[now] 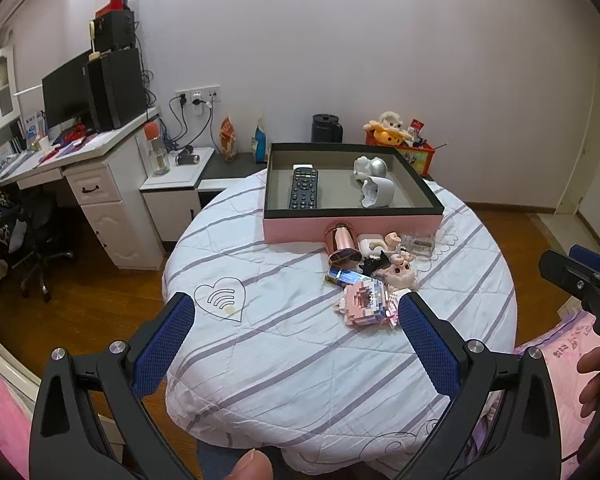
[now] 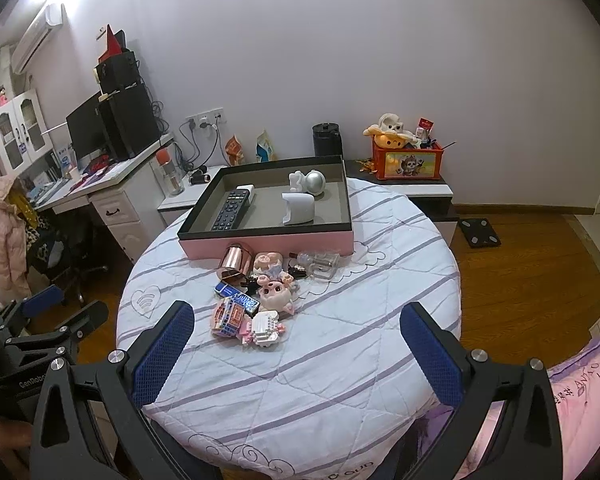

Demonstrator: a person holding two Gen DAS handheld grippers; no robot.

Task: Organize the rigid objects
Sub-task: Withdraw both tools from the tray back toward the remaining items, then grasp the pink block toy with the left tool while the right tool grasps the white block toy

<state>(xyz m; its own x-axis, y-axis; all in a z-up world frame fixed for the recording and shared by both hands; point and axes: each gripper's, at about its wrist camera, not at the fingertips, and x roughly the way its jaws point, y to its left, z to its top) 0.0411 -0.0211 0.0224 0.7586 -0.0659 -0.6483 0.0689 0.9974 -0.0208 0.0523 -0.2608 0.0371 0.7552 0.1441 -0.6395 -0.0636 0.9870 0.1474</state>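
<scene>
- Both tongs, left gripper [image 1: 296,320] and right gripper [image 2: 297,328], are hanging spread apart, gripping nothing, above the round table [image 2: 340,360].
- Small toys [image 2: 256,308] are lying heaped just before the pink tray [image 2: 266,246], which is holding a remote [image 2: 231,210].

A white item [image 1: 305,167] hides mostly behind the remote [image 1: 303,189]; the clutter [image 2: 296,267] beside the clear box [image 2: 325,266] is too small to identify.

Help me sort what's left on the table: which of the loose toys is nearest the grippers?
The pink-and-white block figure, at the near edge of the pile. The pink pig figure and rose-gold cup lie farther back, toward the pink tray.
</scene>
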